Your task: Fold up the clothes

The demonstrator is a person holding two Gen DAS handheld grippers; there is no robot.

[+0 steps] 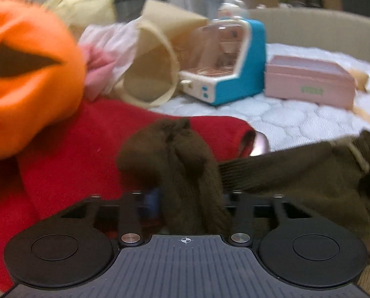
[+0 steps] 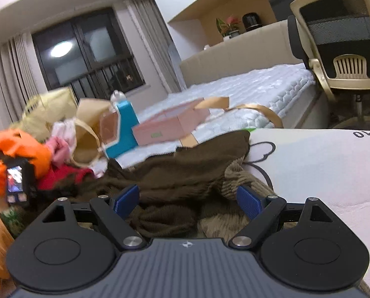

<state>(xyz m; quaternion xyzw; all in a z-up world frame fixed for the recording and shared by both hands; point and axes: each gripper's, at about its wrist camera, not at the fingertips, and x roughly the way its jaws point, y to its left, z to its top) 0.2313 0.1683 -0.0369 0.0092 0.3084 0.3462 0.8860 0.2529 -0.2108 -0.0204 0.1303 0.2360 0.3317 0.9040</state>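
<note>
Left gripper [image 1: 185,196] pinches a bunched fold of the brown knit sweater [image 1: 185,154], lifted above the red garment [image 1: 85,149]; right gripper [image 2: 187,198] hovers wide open over it, holding nothing. Such a narrow bunch could slip, or drag the red garment along.

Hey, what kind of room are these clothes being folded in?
Most likely a bedroom at home. A quilted mattress with a padded headboard fills the far side, a curtained window is dark behind it, and toys such as a blue toy machine sit among the piled clothes.
</note>
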